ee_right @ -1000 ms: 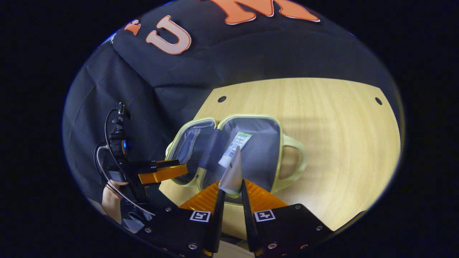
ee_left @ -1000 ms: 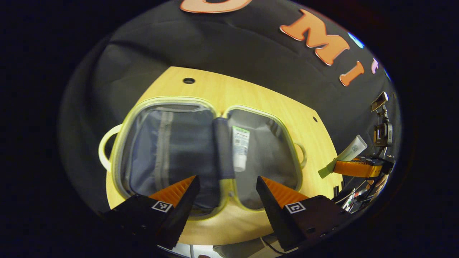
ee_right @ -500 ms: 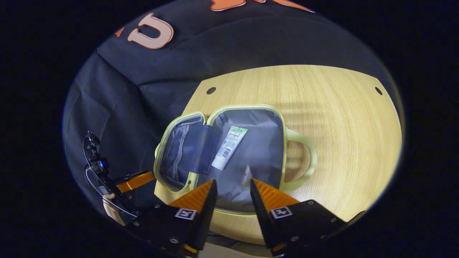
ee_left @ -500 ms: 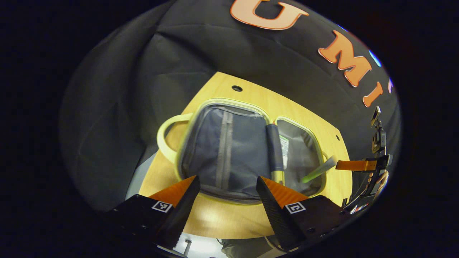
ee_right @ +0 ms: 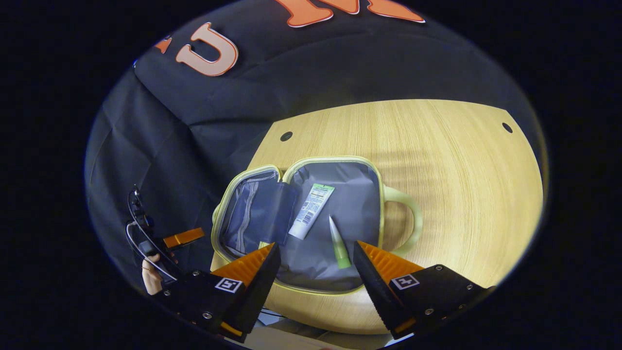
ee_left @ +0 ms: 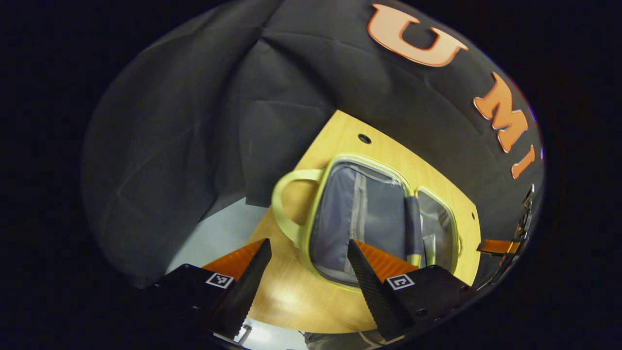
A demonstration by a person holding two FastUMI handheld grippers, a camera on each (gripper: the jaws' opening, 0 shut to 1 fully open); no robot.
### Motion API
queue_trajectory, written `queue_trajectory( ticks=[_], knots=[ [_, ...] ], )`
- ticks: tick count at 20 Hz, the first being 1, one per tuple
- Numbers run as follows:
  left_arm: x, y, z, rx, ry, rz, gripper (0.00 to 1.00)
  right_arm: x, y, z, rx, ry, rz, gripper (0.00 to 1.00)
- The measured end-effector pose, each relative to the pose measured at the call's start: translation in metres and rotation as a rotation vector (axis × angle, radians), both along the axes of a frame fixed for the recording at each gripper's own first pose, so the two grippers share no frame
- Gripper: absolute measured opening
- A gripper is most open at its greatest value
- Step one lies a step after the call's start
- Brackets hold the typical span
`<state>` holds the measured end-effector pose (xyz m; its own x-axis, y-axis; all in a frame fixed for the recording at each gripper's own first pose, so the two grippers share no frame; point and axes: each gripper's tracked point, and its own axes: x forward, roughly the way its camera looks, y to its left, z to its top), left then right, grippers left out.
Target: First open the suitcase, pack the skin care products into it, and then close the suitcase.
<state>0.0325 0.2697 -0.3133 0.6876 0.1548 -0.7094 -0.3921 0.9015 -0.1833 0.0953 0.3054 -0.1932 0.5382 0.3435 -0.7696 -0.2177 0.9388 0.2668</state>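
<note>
A pale green suitcase (ee_right: 311,165) lies flat and open on the wooden table (ee_right: 461,175), grey lining up. In its right half rest a white tube with a green end (ee_right: 311,204) and a slim tube with a green cap (ee_right: 338,241). My right gripper (ee_right: 316,260) hovers open just before the case's near rim, nothing between its fingers. In the left gripper view the same suitcase (ee_left: 340,167) appears from its left side, handle (ee_left: 286,204) toward me. My left gripper (ee_left: 308,257) is open near that handle and the left half. The left gripper (ee_right: 182,238) also appears at the left in the right gripper view.
The table has small round holes (ee_right: 286,136) near its far corners. Black cloth hangs behind and to the left. The table's left edge (ee_left: 272,214) drops to a pale floor. Bare wood stretches to the right of the suitcase.
My right gripper opened and let go of the slim tube, which now lies in the case's right half. My left gripper swung left toward the case's left handle.
</note>
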Motion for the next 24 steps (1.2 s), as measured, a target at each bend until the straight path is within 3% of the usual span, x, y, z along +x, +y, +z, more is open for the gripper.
queue_trajectory(
  ticks=[3,6,12,16,18,19,21,24],
  knots=[
    [0.017,0.031,-0.012,-0.05,-0.025,0.048,0.98,0.003,-0.005,0.002,-0.012,-0.011,-0.016,0.96],
    [0.032,0.045,-0.023,-0.199,-0.071,0.096,0.98,0.004,-0.008,0.001,-0.021,-0.01,-0.027,0.96],
    [0.06,0.047,-0.038,-0.451,-0.168,0.163,0.98,0.008,-0.017,-0.005,-0.021,0.013,-0.059,0.96],
    [0.08,0.042,-0.049,-0.543,-0.199,0.186,0.94,0.014,-0.025,-0.007,-0.023,0.019,-0.084,0.96],
    [0.084,0.041,-0.059,-0.565,-0.175,0.221,0.67,0.014,-0.027,-0.011,-0.026,0.032,-0.093,0.96],
    [0.079,0.047,-0.07,-0.541,-0.131,0.264,0.39,0.016,-0.026,-0.012,-0.022,0.036,-0.095,0.96],
    [0.082,0.045,-0.077,-0.542,-0.104,0.286,0.22,0.017,-0.029,-0.015,-0.025,0.04,-0.097,0.96],
    [0.074,0.043,-0.066,-0.476,-0.062,0.274,0.14,0.023,-0.035,-0.015,-0.035,0.03,-0.105,0.96]
  ],
)
